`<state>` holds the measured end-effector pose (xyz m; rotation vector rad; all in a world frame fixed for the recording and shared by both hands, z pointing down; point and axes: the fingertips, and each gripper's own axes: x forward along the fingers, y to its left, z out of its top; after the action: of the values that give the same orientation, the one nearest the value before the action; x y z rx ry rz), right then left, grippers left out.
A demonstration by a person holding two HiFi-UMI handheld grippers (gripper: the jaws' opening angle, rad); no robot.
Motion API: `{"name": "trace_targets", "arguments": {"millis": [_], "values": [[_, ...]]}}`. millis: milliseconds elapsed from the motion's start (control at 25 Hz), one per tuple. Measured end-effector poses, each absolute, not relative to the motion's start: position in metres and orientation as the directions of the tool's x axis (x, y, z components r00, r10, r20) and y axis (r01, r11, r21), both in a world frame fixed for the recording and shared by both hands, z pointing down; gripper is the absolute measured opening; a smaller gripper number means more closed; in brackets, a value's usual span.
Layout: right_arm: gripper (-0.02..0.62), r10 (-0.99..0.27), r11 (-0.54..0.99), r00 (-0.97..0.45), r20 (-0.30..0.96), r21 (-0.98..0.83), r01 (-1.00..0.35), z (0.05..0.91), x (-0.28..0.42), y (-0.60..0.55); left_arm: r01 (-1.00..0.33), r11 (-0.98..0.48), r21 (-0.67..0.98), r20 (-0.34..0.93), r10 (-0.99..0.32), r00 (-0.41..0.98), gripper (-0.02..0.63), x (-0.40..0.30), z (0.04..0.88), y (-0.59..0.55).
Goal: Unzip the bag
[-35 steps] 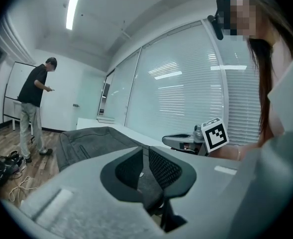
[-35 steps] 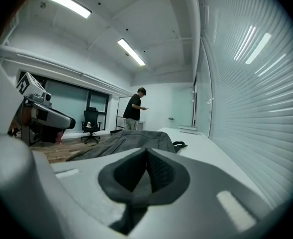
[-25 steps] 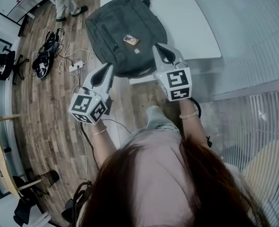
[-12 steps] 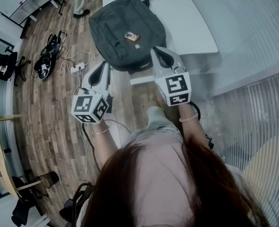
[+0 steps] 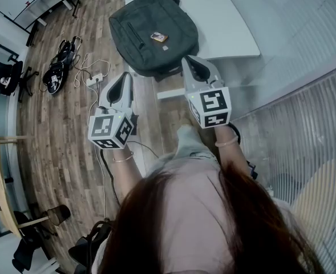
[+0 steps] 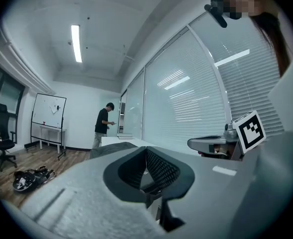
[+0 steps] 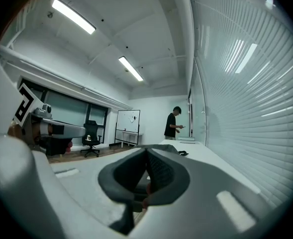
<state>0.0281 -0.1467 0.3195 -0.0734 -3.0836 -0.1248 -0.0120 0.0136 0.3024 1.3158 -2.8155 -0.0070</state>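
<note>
a: dark grey fabric, one bag (image 5: 150, 24), lying flat on the white desk (image 5: 225, 21), near edge at the desk's edge. zip?

b: one slanted zip line (image 5: 133, 39) on the front, closed by the look of it. the pull is too small to make out. small orange tag (image 5: 159, 37) beside it.

a: grippers?

b: left gripper (image 5: 126, 76), fingers together with nothing between them, just off the bag's near left corner. right gripper (image 5: 190, 60), fingers likewise together and empty, over the near right corner. touching the bag or not, cannot tell.

a: step in hand?

b: approach, i judge. nothing is unzipped yet. next, the fingers must part: one pair to pin the fabric, the other to find and pinch the pull, then draw it along the teeth.

a: views, differences?

b: head view alone shows the whole bag, plus cables (image 5: 90, 73) on the wood floor (image 5: 53, 141). gripper views alone show a standing person (image 6: 104, 126) at the desk's far end. of the bag they show only a low ridge past the fingers.
</note>
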Motion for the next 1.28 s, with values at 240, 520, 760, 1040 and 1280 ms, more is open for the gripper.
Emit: {"name": "trace_targets", "arguments": {"millis": [240, 520, 760, 1040, 1280], "values": [[0.003, 0.027, 0.994, -0.998, 0.048, 0.1, 0.032, 0.316, 0.047, -0.139, -0.763, 0.646, 0.014, 0.019, -0.764, -0.645, 0.012, 0.006, 0.303, 0.022], [0.003, 0.025, 0.994, -0.999, 0.029, 0.103, 0.028, 0.31, 0.061, -0.13, -0.765, 0.643, 0.018, -0.002, -0.766, -0.643, 0.012, 0.02, 0.298, 0.029], [0.003, 0.021, 0.994, -0.999, 0.04, 0.109, 0.025, 0.311, 0.064, -0.127, -0.773, 0.633, 0.038, -0.016, -0.774, -0.634, 0.012, 0.021, 0.298, 0.029], [0.003, 0.006, 0.994, -0.998, 0.061, 0.109, 0.013, 0.314, 0.057, -0.136, -0.786, 0.618, 0.037, -0.012, -0.786, -0.618, 0.012, 0.009, 0.299, 0.016], [0.003, 0.0, 0.995, -0.997, 0.075, 0.101, 0.007, 0.317, 0.04, -0.151, -0.799, 0.6, 0.029, -0.001, -0.799, -0.601, 0.012, -0.012, 0.298, -0.002]]}}
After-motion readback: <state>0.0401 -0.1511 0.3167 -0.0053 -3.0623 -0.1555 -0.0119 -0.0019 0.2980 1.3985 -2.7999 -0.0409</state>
